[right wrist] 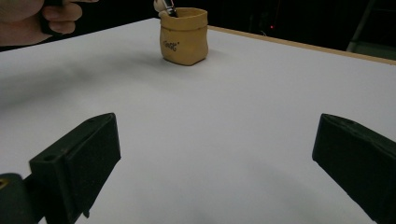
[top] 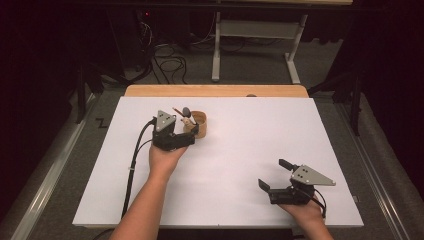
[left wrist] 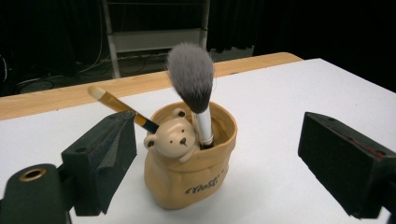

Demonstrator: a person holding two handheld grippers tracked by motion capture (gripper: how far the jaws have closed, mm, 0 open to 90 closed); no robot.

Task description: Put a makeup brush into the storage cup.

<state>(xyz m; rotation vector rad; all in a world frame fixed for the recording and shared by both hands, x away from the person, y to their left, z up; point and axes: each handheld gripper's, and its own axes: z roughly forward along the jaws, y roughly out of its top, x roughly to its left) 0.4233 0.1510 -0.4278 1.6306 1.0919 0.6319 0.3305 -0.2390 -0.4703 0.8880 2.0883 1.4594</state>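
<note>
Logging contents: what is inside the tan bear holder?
The tan bear holder contains a fluffy makeup brush and a slim leaning brush; their lower ends are hidden by its wall.

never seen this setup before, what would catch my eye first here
A tan sack-shaped pot with a little bear face stands toward the far left of the white table, holding a fluffy makeup brush. The left hand-held gripper sits right at it, jaws open either side.

white tabletop (top: 240, 150) | wooden edge (top: 215, 90) | cables (top: 167, 60) (floor, behind)
</note>
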